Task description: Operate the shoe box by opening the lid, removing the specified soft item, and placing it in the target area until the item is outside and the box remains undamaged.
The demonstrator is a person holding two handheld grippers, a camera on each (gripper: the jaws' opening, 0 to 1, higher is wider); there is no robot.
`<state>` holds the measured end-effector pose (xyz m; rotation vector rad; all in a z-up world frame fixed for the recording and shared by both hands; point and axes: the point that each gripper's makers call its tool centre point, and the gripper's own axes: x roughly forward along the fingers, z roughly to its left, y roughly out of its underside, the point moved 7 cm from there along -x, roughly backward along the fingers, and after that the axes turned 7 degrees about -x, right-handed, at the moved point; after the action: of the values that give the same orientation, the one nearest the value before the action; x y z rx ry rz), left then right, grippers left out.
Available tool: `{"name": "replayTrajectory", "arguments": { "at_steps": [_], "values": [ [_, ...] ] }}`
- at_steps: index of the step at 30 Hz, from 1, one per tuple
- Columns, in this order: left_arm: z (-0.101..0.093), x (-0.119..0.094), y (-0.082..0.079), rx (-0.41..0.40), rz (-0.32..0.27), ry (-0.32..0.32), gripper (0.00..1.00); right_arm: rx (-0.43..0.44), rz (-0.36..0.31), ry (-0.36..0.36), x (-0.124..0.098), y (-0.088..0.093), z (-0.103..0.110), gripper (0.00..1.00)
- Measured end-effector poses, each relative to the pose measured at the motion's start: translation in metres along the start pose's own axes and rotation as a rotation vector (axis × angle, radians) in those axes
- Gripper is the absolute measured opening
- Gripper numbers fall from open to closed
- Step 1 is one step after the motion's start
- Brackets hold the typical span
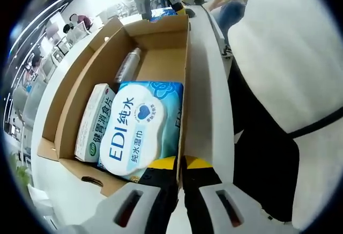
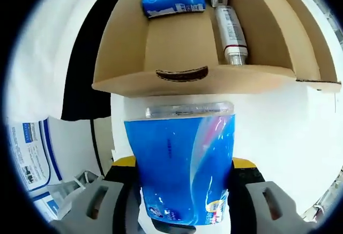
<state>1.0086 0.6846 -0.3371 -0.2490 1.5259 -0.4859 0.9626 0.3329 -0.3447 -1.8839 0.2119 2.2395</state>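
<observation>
Shoe box point(image 2: 214, 46) open; right hand-held gripper point(image 2: 182, 202) clamps blue soft pack point(image 2: 182, 164) outside box; left hand-held gripper point(image 1: 179, 191) jaws pinch box wall.

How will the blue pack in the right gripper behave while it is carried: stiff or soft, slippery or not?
The blue pack probably yields: it bulges between the right gripper's jaws. Its glossy wrap, with shiny streaks and a clear sealed top edge, suggests it may slip. It looks light for its size, likely soft goods.
</observation>
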Motion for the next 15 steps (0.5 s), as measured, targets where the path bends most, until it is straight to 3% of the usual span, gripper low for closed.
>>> {"name": "replayTrajectory", "arguments": {
  "at_steps": [15],
  "values": [
    [-0.0001, 0.0003, -0.0002, -0.007, 0.003, -0.002, 0.03, -0.001, -0.007, -0.024, 0.0049, -0.0001, -0.0030, 0.65]
  ]
}}
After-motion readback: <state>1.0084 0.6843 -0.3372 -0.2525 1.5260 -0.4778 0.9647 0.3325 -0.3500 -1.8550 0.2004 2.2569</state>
